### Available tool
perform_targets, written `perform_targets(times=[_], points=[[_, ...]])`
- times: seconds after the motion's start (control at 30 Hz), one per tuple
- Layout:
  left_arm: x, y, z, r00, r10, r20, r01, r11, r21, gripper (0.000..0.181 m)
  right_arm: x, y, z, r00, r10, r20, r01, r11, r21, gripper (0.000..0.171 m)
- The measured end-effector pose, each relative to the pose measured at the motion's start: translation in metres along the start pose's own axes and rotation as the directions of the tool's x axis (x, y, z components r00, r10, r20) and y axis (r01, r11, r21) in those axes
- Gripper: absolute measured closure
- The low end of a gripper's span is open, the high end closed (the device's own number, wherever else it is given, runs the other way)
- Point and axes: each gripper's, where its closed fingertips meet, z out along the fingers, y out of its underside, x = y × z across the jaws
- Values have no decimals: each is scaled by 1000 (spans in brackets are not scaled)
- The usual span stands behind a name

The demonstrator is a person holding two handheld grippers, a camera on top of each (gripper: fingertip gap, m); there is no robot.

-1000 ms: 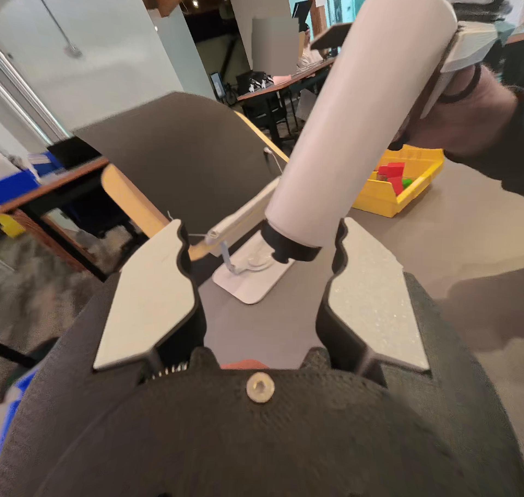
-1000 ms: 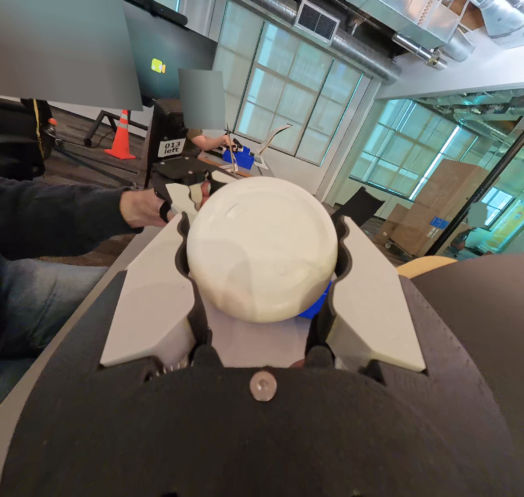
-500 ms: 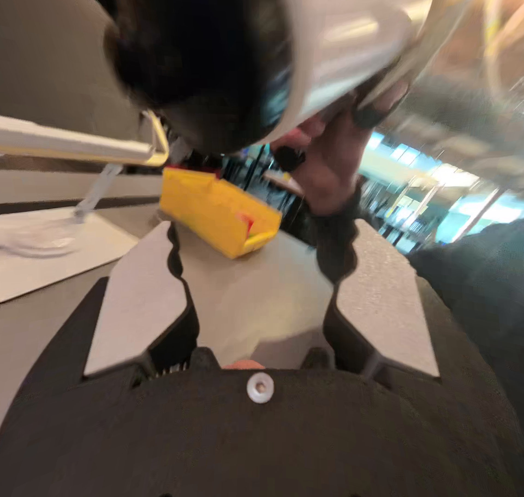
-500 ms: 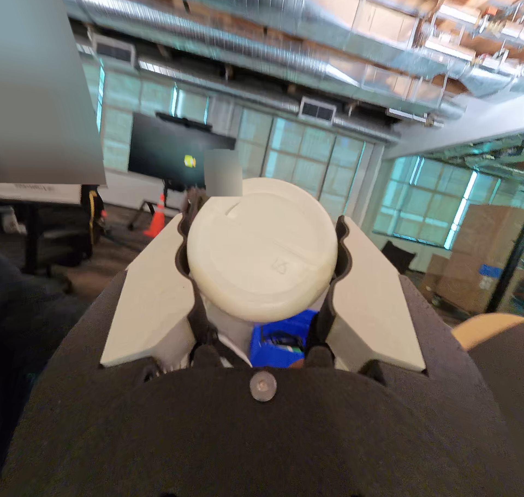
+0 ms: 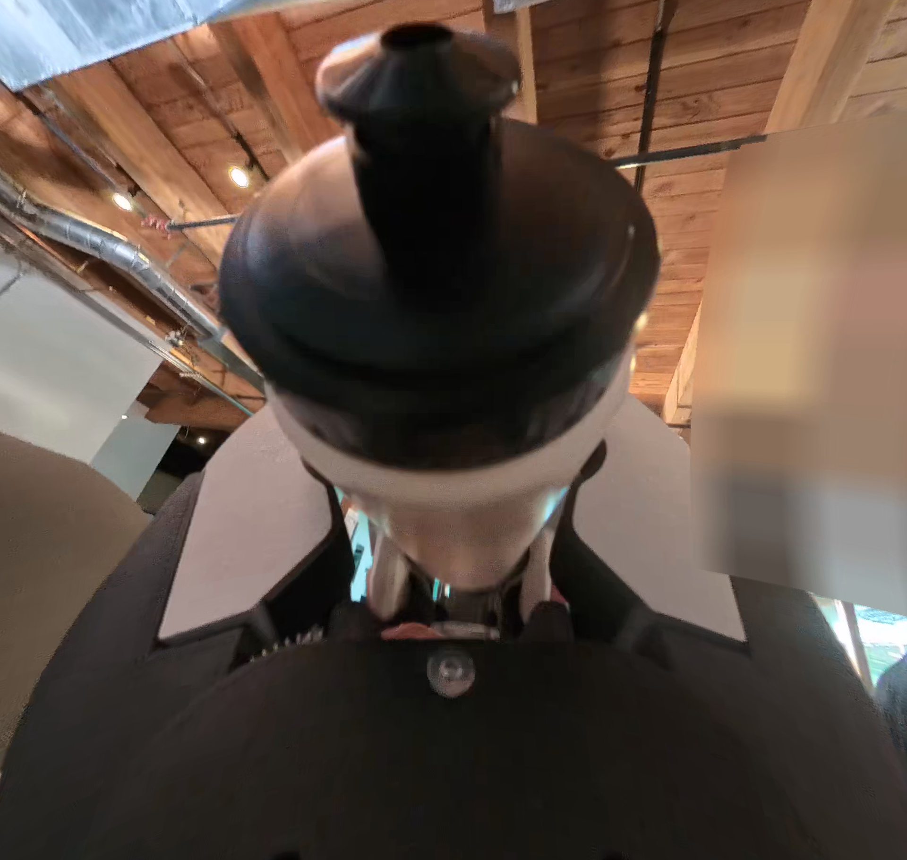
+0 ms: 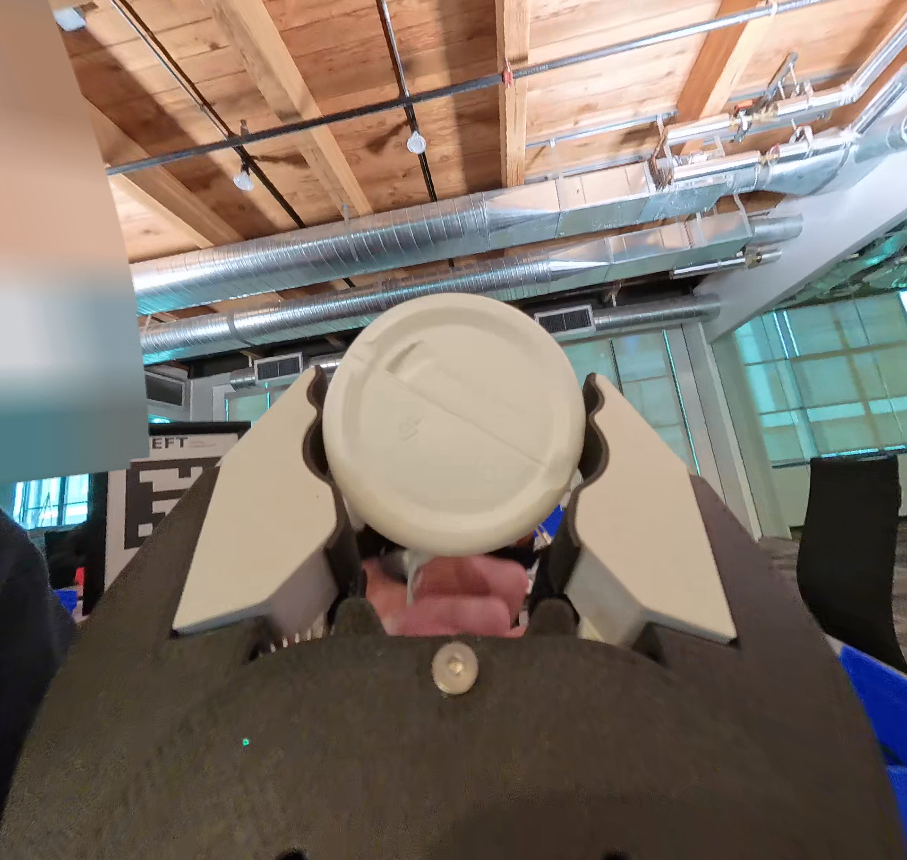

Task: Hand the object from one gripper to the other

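A white bottle with a black spout cap is held up in the air between both grippers. In the left wrist view the cap point(image 5: 432, 272) points at the camera and the white shoulder point(image 5: 441, 483) lies between my left gripper's point(image 5: 451, 448) jaws, which flank it; their contact is hidden. My right gripper's fingers point(image 5: 387, 576) show at the bottle's far end. In the right wrist view my right gripper point(image 6: 454, 414) is shut on the bottle's white base point(image 6: 451, 424). A hand point(image 6: 451, 601) shows beyond it.
Both cameras look up at a wooden ceiling point(image 6: 441, 75) with silver ducts point(image 6: 392, 242). A dark chair back point(image 6: 849, 542) is at the right and a blue bin point(image 6: 878, 689) below it. A grey chair back point(image 5: 49, 542) is at the left. Spacing between my two grippers at the tips: around 7 cm.
Both grippers have tilted up from the table toward the ceiling. The bottle's cap end has come in between my left jaws, which have narrowed a little. My right gripper still holds the base.
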Motion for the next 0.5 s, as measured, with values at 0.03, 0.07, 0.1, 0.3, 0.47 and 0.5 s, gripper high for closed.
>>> perform_targets(times=[0.03, 0.07, 0.1, 0.3, 0.47, 0.5], points=[[1, -5, 2, 1000, 5, -4, -5, 1000, 11, 80, -1, 7, -2, 1000, 7, -1, -7, 1000, -15, 70], [2, -8, 3, 1000, 12, -14, -12, 1000, 0, 81, -1, 14, -5, 1000, 14, -1, -14, 999, -30, 69], [3, -9, 5, 999, 23, -22, -23, 1000, -17, 82, -1, 21, -7, 1000, 19, -2, -20, 998, -51, 70], [6, -8, 6, 991, 127, -33, -131, 976, -177, 83, 8, 55, -27, 1000, 1, -18, -5, 971, -241, 72], [1, 10, 1, 925, 371, -78, -361, 798, -482, 83, 36, 37, -66, 955, -280, -99, 213, 878, -429, 69], [-1, 14, -1, 903, 419, -97, -401, 738, -543, 84, 35, 25, -68, 943, -321, -92, 250, 861, -442, 72]])
